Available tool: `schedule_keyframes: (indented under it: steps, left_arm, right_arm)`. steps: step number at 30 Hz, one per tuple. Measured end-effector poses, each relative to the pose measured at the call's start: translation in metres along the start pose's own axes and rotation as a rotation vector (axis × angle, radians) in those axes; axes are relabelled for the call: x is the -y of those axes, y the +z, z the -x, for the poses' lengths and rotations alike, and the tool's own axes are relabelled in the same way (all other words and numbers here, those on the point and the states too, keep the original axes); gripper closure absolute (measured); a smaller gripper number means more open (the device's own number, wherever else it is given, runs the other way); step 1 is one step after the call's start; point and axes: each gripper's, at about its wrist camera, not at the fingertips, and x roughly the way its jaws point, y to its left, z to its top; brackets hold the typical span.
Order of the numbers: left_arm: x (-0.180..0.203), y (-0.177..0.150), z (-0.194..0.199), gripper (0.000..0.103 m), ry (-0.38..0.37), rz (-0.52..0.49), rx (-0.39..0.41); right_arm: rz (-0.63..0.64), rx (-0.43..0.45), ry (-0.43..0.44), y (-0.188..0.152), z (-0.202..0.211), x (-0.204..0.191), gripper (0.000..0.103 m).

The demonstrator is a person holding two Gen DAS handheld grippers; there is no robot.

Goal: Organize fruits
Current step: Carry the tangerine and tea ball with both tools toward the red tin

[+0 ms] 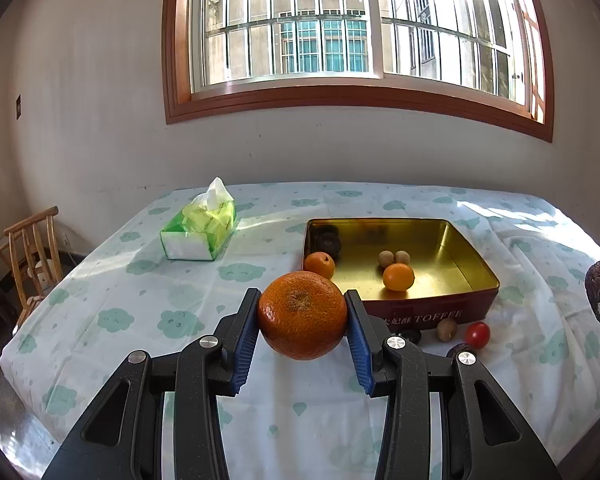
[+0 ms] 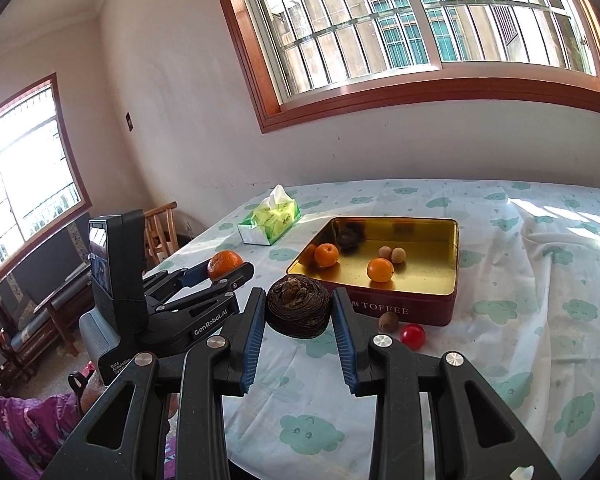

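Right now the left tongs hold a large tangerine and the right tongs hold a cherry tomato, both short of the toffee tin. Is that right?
Not quite. The right tongs hold a dark brown wrinkled fruit, not the cherry tomato, which lies on the cloth in front of the toffee tin, as the right wrist view shows. The left tongs do hold the large tangerine, short of the tin.

Left gripper [image 1: 303, 312]: matt black plastic frame, ribbed blue pads [image 1: 245, 344], shiny metal pivot caps; between the pads a large orange [image 1: 302, 315] with dull, pebbled peel. Right gripper [image 2: 299, 312]: same build, clamping a dark fruit [image 2: 299, 306] with rough, wrinkled, matt skin. Ahead of both: tin [image 1: 440, 312] with glossy gold metal inside, red painted wall. Beside its front wall, glossy smooth red tomato [image 1: 477, 334]. Under everything, matt creased printed tablecloth [image 1: 112, 288]. Ahead-left: glossy plastic-wrapped tissue pack [image 1: 200, 232], soft paper on top.
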Motion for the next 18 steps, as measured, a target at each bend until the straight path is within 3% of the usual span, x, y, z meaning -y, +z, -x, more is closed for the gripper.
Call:
schedule_keyframes:
  steps: [18]
  left_arm:
    - [-0.002,0.004,0.0044,0.06,0.003,0.001,0.005]
  right_arm:
    - [0.005,0.001,0.009,0.0004,-0.0009,-0.0048,0.072]
